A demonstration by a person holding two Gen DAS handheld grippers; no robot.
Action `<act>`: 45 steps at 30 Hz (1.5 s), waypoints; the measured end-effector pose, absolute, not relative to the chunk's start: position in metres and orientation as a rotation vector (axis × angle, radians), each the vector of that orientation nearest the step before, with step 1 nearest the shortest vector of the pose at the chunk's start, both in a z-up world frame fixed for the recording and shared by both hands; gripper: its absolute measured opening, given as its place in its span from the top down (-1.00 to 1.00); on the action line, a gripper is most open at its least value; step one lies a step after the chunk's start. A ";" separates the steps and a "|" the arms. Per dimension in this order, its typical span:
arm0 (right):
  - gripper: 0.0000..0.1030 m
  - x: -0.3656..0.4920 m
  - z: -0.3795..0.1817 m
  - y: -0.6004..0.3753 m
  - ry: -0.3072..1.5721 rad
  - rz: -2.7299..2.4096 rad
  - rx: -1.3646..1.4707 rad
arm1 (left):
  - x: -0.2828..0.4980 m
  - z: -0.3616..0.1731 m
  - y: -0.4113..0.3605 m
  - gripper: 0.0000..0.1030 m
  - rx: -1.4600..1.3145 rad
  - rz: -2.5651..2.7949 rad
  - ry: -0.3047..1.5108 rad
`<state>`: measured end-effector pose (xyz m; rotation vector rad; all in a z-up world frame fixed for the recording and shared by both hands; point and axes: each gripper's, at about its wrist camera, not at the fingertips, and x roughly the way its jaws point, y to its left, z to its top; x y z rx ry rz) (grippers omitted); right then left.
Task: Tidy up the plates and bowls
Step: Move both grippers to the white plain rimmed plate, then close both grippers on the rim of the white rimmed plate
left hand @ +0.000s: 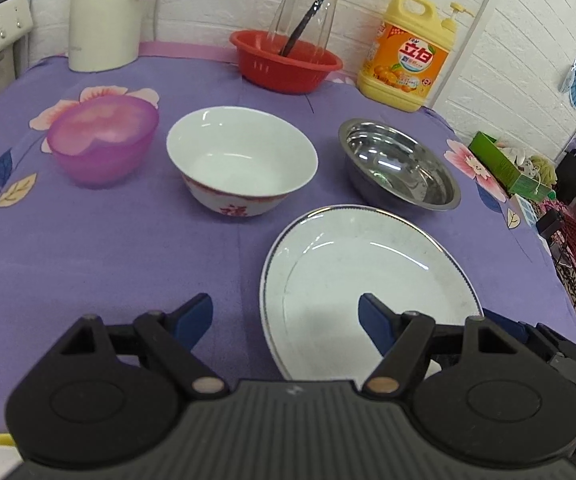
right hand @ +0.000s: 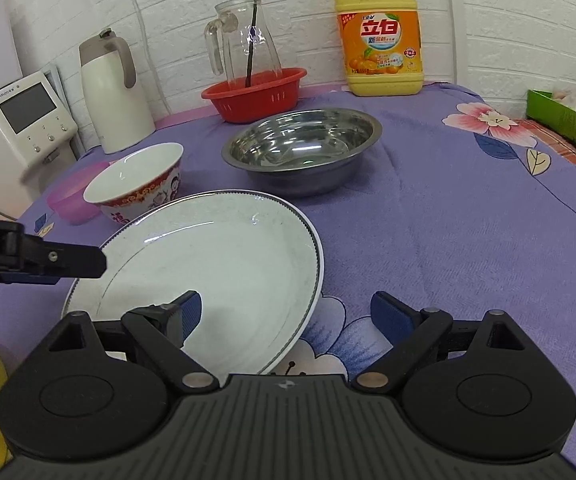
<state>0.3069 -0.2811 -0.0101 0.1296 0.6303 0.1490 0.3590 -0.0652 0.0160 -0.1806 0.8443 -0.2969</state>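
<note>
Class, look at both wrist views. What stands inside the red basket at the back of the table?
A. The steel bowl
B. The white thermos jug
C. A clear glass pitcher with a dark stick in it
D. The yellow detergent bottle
C: the clear glass pitcher stands in the red basket with a dark stick leaning inside it, while the detergent bottle, steel bowl and thermos jug each stand apart on the cloth.

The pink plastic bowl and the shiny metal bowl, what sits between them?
The white china bowl with red pattern, seen in the left wrist view between the pink plastic bowl and the shiny metal bowl.
</note>
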 end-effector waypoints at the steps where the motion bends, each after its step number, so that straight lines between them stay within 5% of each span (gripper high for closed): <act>1: -1.00 0.307 -0.011 -0.280 0.630 0.155 0.126 | 0.361 0.013 -0.069 -0.43 -0.173 -0.298 0.850; 12: -1.00 0.311 -0.014 -0.262 0.633 0.159 0.027 | 0.366 0.001 -0.084 -0.34 -0.104 -0.267 0.826; 19: -1.00 0.311 -0.015 -0.253 0.625 0.175 0.003 | 0.359 -0.001 -0.096 0.20 -0.041 -0.276 0.794; 45: -1.00 0.231 0.020 -0.247 0.546 0.151 0.098 | 0.277 0.042 -0.081 0.26 -0.133 -0.329 0.704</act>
